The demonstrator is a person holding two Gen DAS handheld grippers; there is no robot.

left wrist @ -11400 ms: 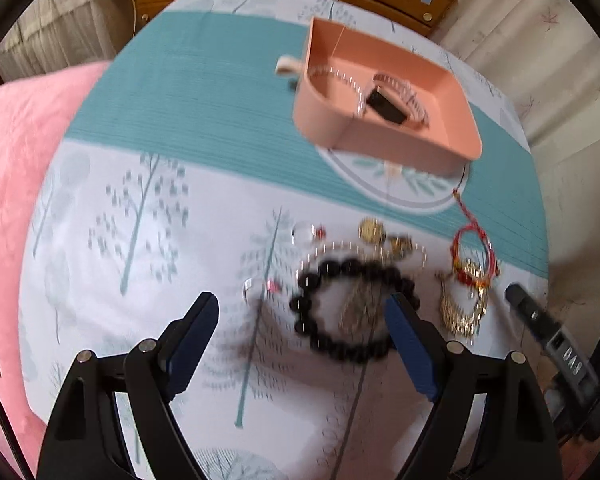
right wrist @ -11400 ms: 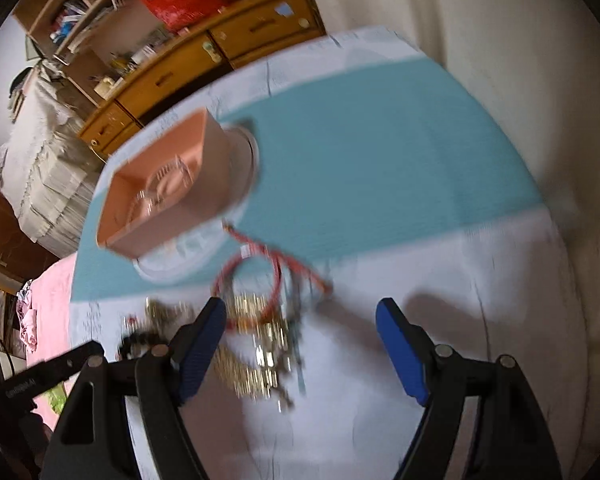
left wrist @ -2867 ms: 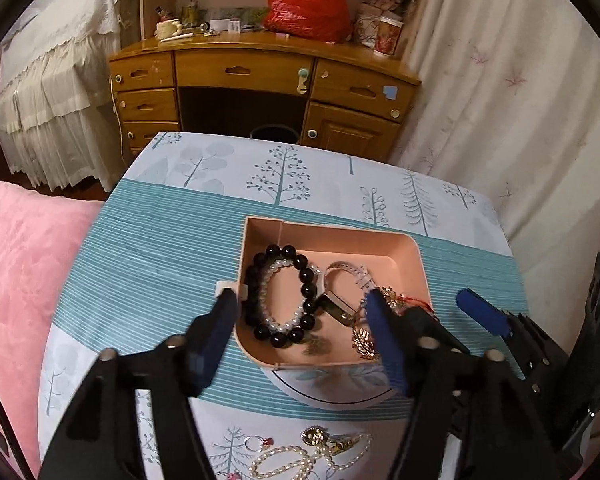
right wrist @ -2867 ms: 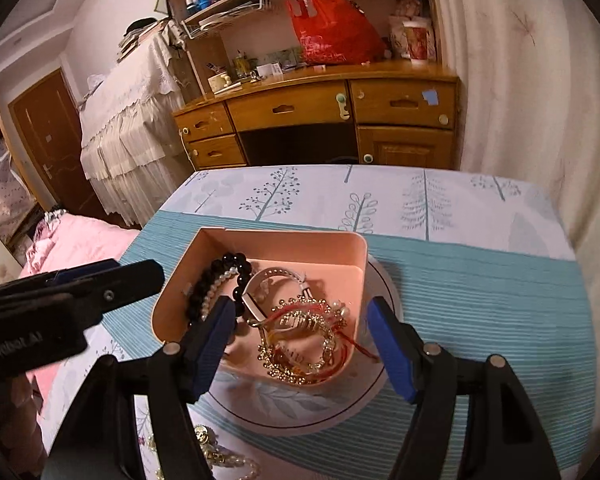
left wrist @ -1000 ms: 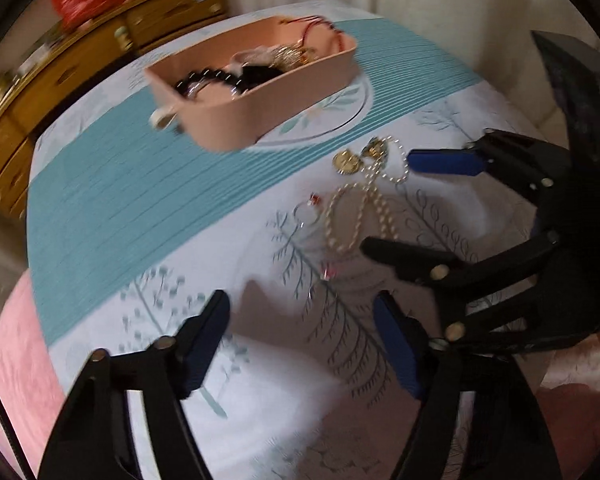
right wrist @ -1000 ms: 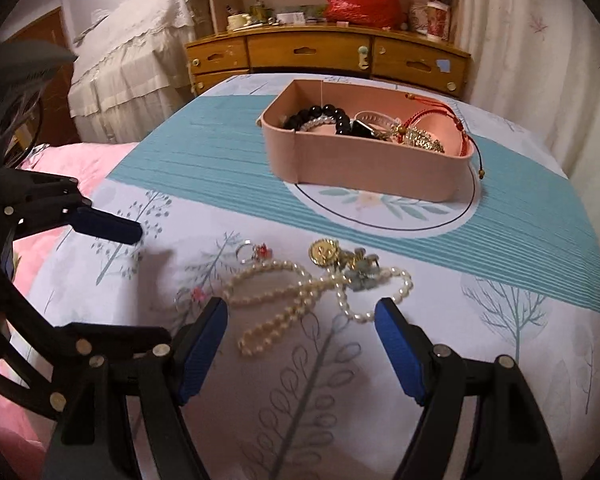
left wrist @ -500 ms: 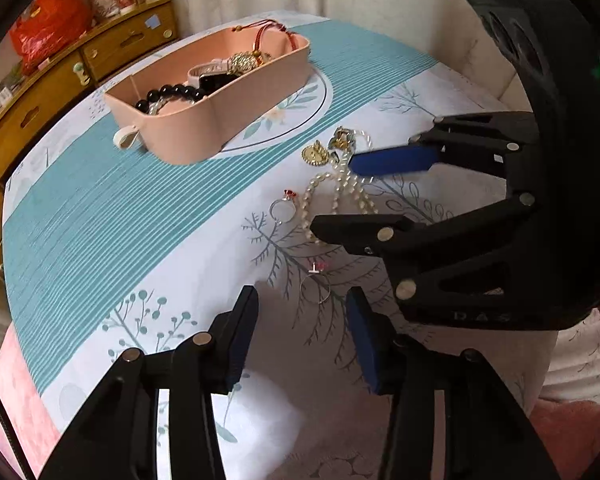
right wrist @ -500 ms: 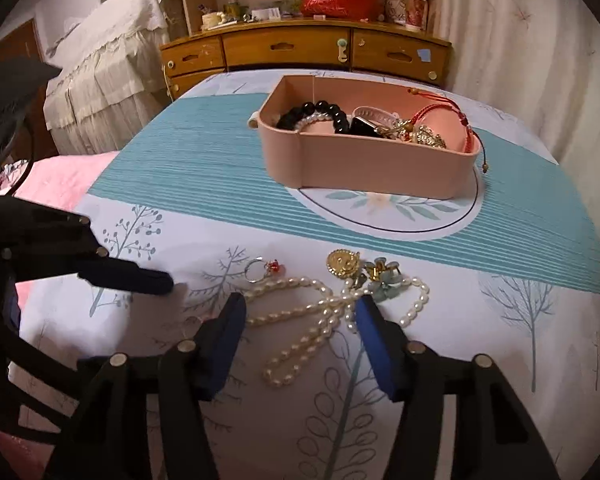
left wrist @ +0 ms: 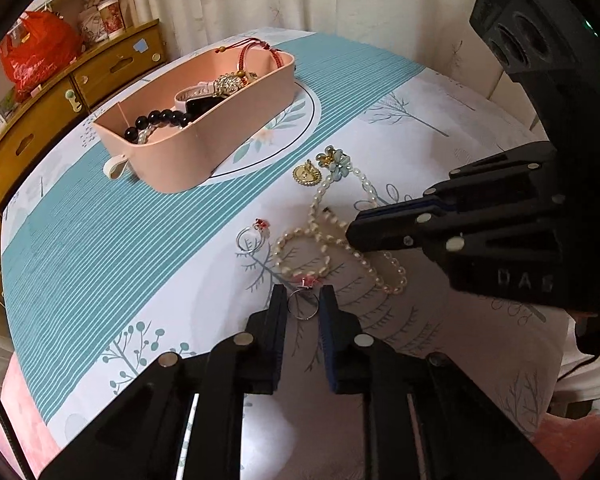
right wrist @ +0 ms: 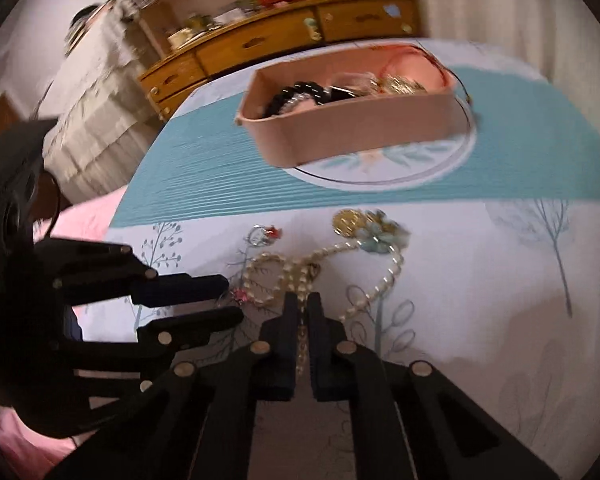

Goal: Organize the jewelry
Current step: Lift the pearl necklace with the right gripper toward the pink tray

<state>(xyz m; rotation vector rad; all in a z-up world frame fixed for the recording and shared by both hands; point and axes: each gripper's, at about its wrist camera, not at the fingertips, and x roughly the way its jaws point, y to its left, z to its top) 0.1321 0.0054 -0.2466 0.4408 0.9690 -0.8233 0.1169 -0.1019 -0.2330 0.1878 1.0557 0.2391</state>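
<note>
My left tongs (left wrist: 303,304) have just closed on the ring (left wrist: 302,306) at lower centre of the table (left wrist: 100,248); right tongs (right wrist: 303,308) have just pinched the pearls (right wrist: 300,276). Lifted together, pearls may snag the ring.

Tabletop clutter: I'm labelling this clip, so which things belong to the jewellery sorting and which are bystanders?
Job:
- pink plastic tray
- white pearl necklace
- thin silver ring
- silver ring with red stone
- round gold pendant

Bystanders:
- red plastic bag
- wooden drawer cabinet
</note>
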